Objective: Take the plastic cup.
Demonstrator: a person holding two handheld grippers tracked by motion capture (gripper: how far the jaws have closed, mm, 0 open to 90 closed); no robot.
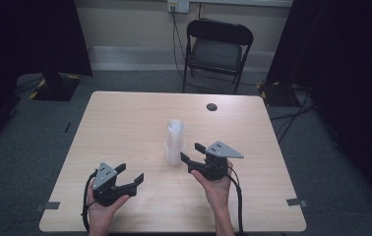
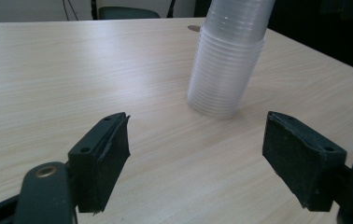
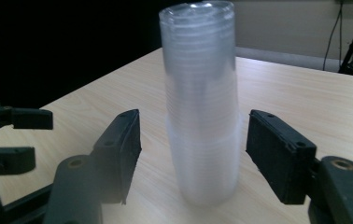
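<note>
A stack of clear plastic cups (image 1: 174,141) is seen standing upright, mouth down, near the middle of the wooden table (image 1: 125,123) in the high view. The upper run of the stack is narrower than the ribbed lower run, which rests on the tabletop.

The right gripper (image 1: 190,152) is held in a hand (image 1: 217,184) at the lower centre-right of the high view, its jaws pointed leftward at the lower part of the stack. In the right gripper view (image 3: 193,149), the stack (image 3: 201,107) is framed between the two jaws, which are parted, with a narrow gap visible on each side; no pad is pressed against the plastic.

The left gripper (image 1: 130,174) is held at the lower left of the high view, well apart from the stack. In the left gripper view (image 2: 195,149), its jaws are spread wide over bare wood, and the stack (image 2: 226,60) is seen beyond them in the upper centre-right of the frame.

A black folding chair (image 1: 217,49) is placed beyond the table's far edge, at the top of the high view.
</note>
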